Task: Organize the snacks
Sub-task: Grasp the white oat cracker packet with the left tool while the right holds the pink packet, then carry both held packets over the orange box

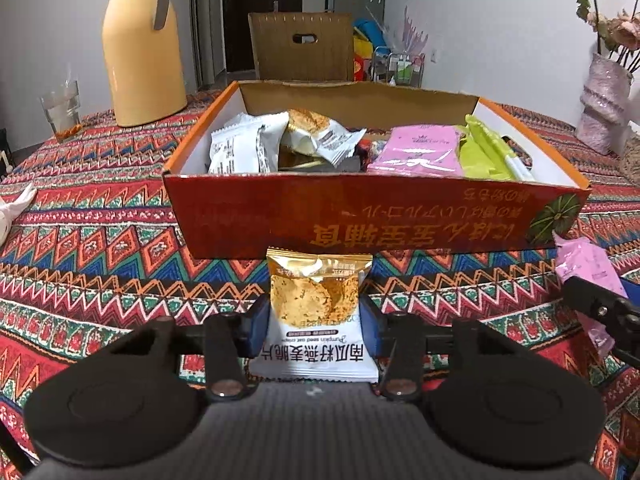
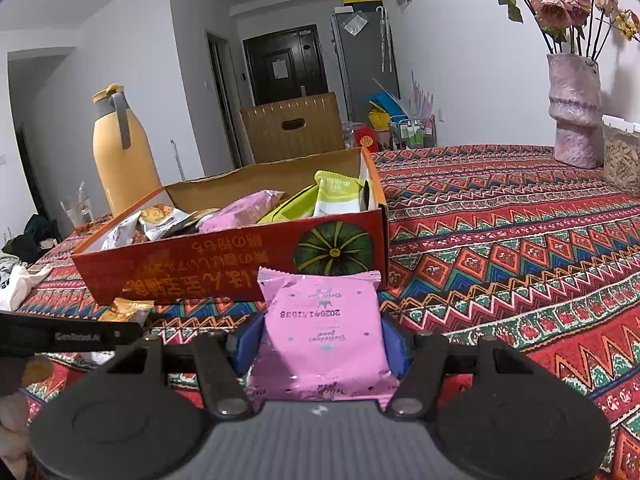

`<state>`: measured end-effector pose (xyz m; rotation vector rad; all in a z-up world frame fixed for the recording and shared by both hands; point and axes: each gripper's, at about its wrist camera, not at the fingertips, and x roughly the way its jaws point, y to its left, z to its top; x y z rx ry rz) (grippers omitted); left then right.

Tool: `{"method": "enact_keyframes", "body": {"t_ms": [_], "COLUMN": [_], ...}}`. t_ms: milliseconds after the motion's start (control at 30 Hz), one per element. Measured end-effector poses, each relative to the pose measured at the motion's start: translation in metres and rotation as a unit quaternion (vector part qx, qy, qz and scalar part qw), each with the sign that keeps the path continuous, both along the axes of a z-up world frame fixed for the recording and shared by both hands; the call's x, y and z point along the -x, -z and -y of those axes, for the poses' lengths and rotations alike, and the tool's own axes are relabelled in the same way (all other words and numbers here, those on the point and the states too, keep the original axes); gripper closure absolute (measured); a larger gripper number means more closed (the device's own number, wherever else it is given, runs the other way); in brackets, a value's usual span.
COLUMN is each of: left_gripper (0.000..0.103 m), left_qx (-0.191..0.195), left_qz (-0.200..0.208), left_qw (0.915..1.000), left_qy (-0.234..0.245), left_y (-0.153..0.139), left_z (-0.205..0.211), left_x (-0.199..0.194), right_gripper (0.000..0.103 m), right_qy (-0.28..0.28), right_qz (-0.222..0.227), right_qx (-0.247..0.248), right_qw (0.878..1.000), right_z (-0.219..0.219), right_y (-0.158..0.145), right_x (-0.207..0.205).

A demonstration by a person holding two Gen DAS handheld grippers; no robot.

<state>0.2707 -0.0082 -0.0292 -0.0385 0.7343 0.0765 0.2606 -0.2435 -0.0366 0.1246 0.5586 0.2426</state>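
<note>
Left gripper (image 1: 316,326): blue pads pressed against both sides of a white and gold oat crisp packet (image 1: 316,312), grasping it just above the patterned desk (image 1: 100,248). No earlier picture is given. Right gripper (image 2: 324,336): clenched on a pink snack packet (image 2: 324,328), held at 6 o'clock of the orange cardboard box (image 2: 240,268), near its front wall. In the left wrist view the box stands at 12 o'clock beyond the crisp packet and contains white packets (image 1: 240,148) at the left, a pink packet (image 1: 420,152) and green packets (image 1: 484,152) at the right. A yellow jug (image 1: 140,48) stands at 10 o'clock behind the box; a vase of flowers (image 2: 574,116) stands at 2 o'clock.
</note>
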Motion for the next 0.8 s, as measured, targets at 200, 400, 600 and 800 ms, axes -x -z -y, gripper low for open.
{"method": "enact_keyframes", "body": {"t_ms": [200,400,600,800], "left_gripper": [0.057,0.057,0.057,0.057], "left_qx": [0.008,0.018,0.019,0.025], "left_qz": [0.021,0.054,0.086,0.112], "left_qw": [0.9997,0.9982,0.9958,0.9932], "left_qy": [0.007,0.018,0.025,0.016], "left_y": [-0.013,-0.034,-0.054,-0.074], "left_z": [-0.001,-0.002,0.002,-0.001], "left_x": [0.015,0.027,0.029,0.021], "right_gripper": [0.042,0.042,0.042,0.042], "right_qy": [0.000,-0.015,-0.018,-0.023], "right_qz": [0.013,0.038,0.069,0.093], "right_qx": [0.013,0.041,0.049,0.056], "right_qw": [1.000,0.998,0.996,0.994], "right_z": [-0.004,-0.015,-0.022,-0.033], "right_y": [-0.002,-0.014,-0.036,-0.057], "right_x": [0.004,0.015,0.019,0.011]}}
